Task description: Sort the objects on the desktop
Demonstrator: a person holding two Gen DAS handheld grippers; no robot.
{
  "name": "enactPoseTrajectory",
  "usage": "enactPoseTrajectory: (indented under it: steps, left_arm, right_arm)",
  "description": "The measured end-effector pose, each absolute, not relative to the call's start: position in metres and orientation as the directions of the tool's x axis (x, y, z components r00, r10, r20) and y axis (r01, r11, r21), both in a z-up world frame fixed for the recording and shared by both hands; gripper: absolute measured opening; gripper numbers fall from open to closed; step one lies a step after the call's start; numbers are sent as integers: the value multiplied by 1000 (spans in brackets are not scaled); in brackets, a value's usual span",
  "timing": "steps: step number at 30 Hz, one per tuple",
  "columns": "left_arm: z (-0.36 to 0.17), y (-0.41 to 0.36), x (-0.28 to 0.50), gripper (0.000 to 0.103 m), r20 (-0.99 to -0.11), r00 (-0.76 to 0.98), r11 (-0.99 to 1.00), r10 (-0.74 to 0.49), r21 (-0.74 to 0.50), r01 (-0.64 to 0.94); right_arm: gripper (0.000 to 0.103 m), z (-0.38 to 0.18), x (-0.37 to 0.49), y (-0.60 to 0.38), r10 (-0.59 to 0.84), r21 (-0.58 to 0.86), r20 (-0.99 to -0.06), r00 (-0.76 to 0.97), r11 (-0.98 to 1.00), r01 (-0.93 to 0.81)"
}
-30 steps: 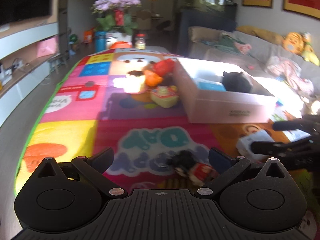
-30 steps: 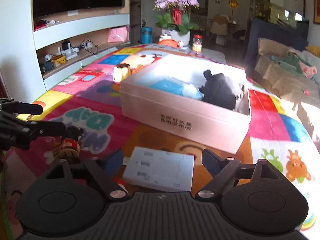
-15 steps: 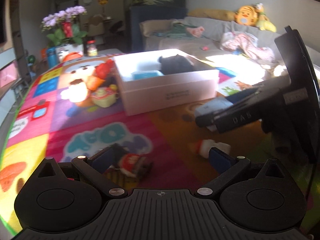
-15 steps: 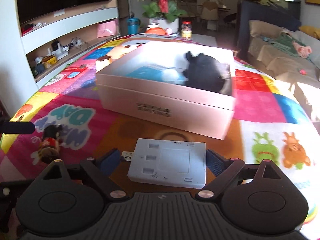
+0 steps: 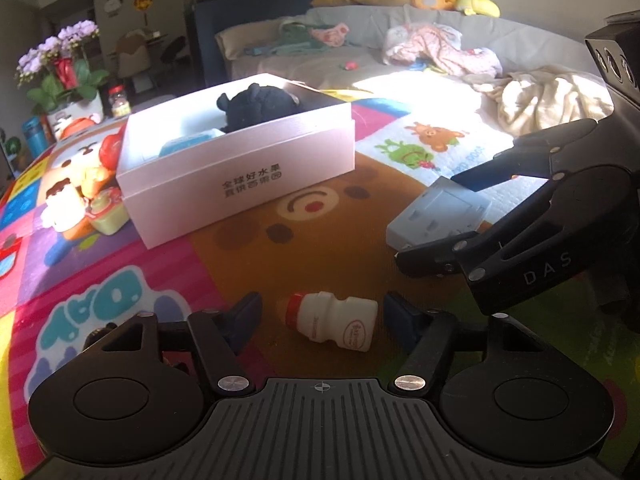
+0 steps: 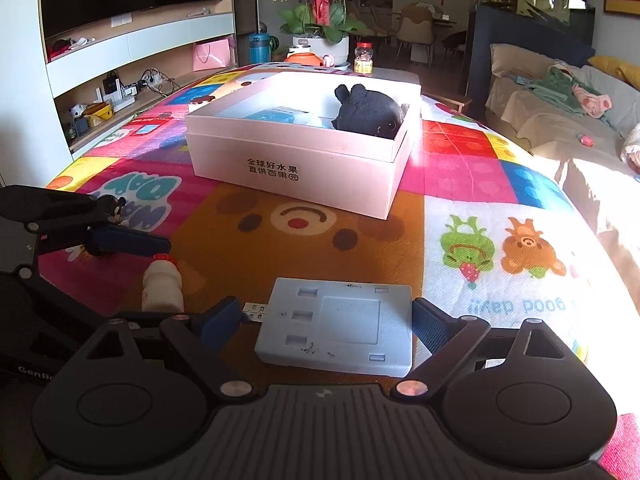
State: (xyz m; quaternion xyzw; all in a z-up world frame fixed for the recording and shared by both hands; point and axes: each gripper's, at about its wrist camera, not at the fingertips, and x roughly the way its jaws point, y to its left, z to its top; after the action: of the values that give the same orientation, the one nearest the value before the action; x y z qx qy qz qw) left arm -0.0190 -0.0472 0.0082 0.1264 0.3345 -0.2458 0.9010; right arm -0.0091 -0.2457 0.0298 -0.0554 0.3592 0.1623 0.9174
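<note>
A small white drink bottle (image 5: pixel 334 322) with a red cap lies on its side on the colourful mat, between the open fingers of my left gripper (image 5: pixel 322 320); it also shows in the right wrist view (image 6: pixel 162 286). A flat grey device (image 6: pixel 338 330) lies between the open fingers of my right gripper (image 6: pixel 326 322), which also shows in the left wrist view (image 5: pixel 440 220) around the device (image 5: pixel 440 210). A pale pink open box (image 6: pixel 300 160) stands beyond, holding a black plush toy (image 6: pixel 368 112) and a blue item (image 6: pixel 276 116).
A small dark figurine (image 6: pixel 114 208) lies on the mat by my left gripper. Several toys (image 5: pixel 92 200) sit left of the box (image 5: pixel 240 184). A flower pot (image 6: pixel 320 12) and jar (image 6: pixel 363 58) stand at the far end. A sofa (image 5: pixel 440 52) runs along the right.
My left gripper has swung right, from the figurine to around the white bottle. My right gripper has moved forward so the grey device sits between its fingers.
</note>
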Motion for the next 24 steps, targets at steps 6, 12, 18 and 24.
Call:
enactPoseTrajectory:
  steps: [6,12,18,24]
  left_arm:
    - [14,-37,-26,51,-665,673,862,-323,87,500]
    - [29,-19,-36,51,-632,714,878,-303,107,467]
    - [73,-5,-19,52,-519,810,903,-274,151,402]
    - [105,-13,45,51,-411,860,928,-302,80,365]
  right_arm:
    - [92,33,-17,-237,281,4,-679,678,925,-379]
    - [92,51,-36,-225,321,-25,-659,680,895,-446]
    - [92,100,-53,-218,358,-101,-555,751,867,-487]
    - [92,158,-15,-226,321,-135,-413,853,904,-405]
